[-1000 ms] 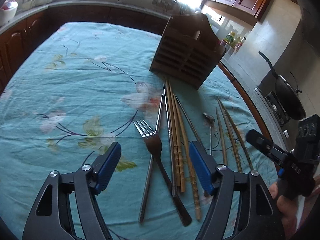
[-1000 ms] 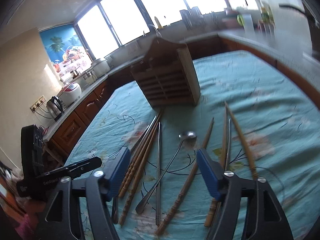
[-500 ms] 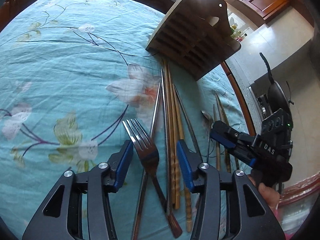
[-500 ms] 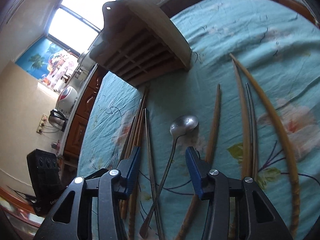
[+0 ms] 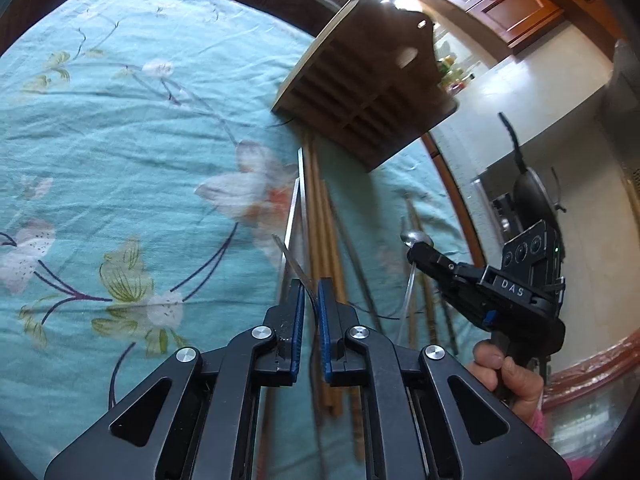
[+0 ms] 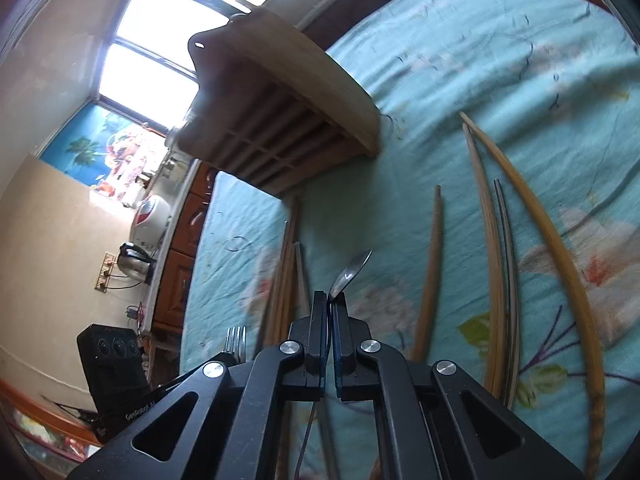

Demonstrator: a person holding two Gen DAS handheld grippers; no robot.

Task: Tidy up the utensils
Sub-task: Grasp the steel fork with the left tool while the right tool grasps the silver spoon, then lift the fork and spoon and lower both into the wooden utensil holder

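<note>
The left gripper has its jaws pinched on the neck of the fork, whose tines stick out toward 11 o'clock, tilted on edge above the cloth. These jaws have just been closing, with the fork between them. The right gripper has its jaws clamped on the thin handle of the spoon; its bowl stands on edge just past the tips at 1 o'clock. These jaws too have just been closing around that handle.

In the left wrist view, metal and wooden chopsticks lie on the teal floral tabletop just past the jaws, running toward 12 o'clock. The wooden utensil holder lies on its side at 1 o'clock, its slots facing the camera. At 3 o'clock a hand grips the other gripper.

In the right wrist view, more wooden chopsticks lie apart at 2 o'clock.
</note>
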